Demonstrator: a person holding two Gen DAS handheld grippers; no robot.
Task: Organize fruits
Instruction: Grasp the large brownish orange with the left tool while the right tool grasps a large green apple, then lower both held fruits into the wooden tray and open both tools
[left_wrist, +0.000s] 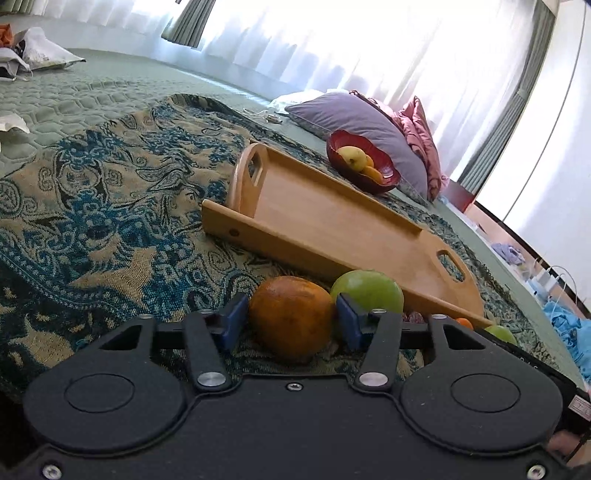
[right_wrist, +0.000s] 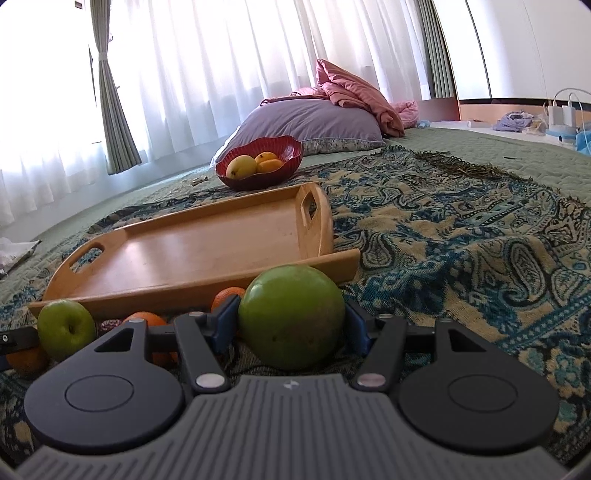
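Left gripper (left_wrist: 291, 321): its blue pads (left_wrist: 236, 317) sit against both sides of a brownish orange fruit (left_wrist: 291, 317) resting on the patterned throw (left_wrist: 110, 221); they look clamped on it, though the far-side contact is hard to see.
Right gripper (right_wrist: 291, 321): its jaws bracket a big green fruit (right_wrist: 291, 317) on the throw, the pads at its flanks; I cannot tell whether they press.
Writing: none readable; a small tag at the left tool's right edge is too blurred to read.
Loose fruit: just left of the right gripper lie a green apple (right_wrist: 66, 328) and small oranges (right_wrist: 227, 295), touching or nearly so, crowded along the tray's near edge.
Wooden tray (right_wrist: 207, 284): flat on the throw just behind the fruit, bare inside, a cut-out handle at each end and a low wall along the near side.
Open room: the throw to the right of the tray lies wide and free up to its fringed edge.
Red bowl (right_wrist: 291, 155): beyond the tray's far side, near it but apart, holding yellow and orange fruit (right_wrist: 242, 166).
Purple pillow (right_wrist: 314, 122): right behind the bowl, pink cloth (right_wrist: 354, 92) heaped on it.
Far edge: white curtains (right_wrist: 221, 55) along the window.
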